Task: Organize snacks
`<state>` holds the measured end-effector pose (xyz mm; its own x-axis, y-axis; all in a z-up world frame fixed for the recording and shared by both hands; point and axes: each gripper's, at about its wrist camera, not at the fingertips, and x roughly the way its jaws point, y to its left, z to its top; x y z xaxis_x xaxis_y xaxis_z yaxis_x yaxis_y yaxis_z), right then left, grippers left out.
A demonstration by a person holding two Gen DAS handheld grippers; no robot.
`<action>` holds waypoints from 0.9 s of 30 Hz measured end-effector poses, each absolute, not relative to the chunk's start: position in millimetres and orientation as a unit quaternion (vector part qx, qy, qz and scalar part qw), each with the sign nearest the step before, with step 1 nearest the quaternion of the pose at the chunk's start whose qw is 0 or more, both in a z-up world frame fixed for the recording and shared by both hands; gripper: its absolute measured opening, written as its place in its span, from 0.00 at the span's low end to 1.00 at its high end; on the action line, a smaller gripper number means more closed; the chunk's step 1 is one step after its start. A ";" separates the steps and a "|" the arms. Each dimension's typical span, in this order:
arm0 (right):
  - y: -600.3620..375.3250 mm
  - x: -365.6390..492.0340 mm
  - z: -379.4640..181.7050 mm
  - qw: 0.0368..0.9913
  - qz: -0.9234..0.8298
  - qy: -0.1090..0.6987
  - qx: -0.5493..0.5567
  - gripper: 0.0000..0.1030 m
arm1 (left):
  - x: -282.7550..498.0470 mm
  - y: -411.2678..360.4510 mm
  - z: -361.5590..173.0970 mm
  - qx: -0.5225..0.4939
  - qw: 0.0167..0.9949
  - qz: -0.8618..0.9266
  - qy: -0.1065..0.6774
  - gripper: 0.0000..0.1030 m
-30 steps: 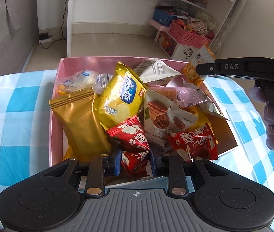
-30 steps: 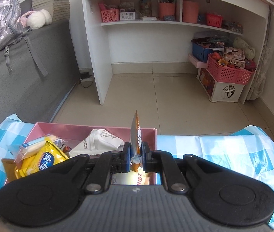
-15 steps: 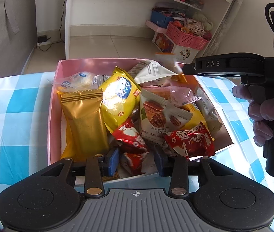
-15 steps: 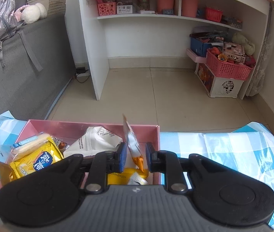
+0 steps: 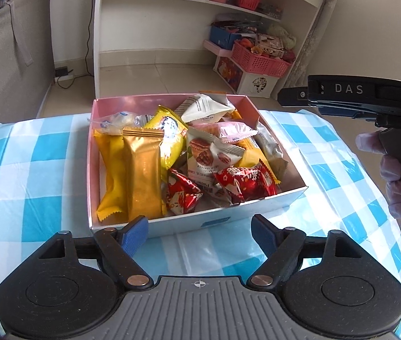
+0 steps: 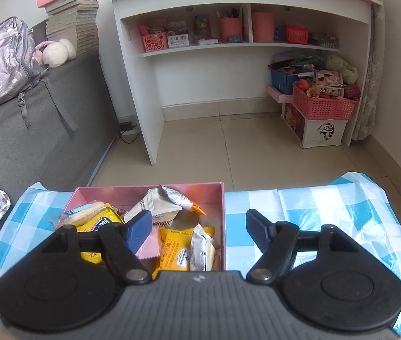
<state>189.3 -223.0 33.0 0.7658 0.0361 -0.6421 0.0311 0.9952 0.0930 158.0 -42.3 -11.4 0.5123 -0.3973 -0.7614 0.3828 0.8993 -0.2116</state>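
A pink-lined box full of snack packets stands on the checked tablecloth. Inside lie a gold packet, a yellow chips bag, a pecan packet, two red packets and a white packet. My left gripper hovers just before the box's near wall, its jaws opening with nothing between them. My right gripper hangs above the box's right side, jaws opening and empty. An orange packet lies in the box by its far wall. The left wrist view shows the right gripper side-on.
The blue-and-white tablecloth reaches left and right of the box. A gloved hand holds the right gripper's handle. Beyond the table are a white desk, a pink basket on a white crate, and a grey sofa.
Both grippers opened wide and drew back and up from the box. The left let go of a red packet; the right released the orange packet, which dropped into the box.
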 end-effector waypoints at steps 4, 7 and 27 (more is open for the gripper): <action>-225.9 171.2 33.1 0.938 0.000 0.342 0.064 0.80 | 141.8 -34.6 -7.0 0.000 0.875 -0.215 0.433 0.88; -226.4 156.6 30.5 0.935 -0.005 0.345 0.077 0.85 | 129.5 -28.2 -7.6 0.000 0.879 -0.201 0.433 0.92; -185.2 75.2 15.6 0.908 -0.059 0.413 0.020 0.99 | 63.1 -9.6 7.2 0.016 0.899 -0.112 0.424 1.00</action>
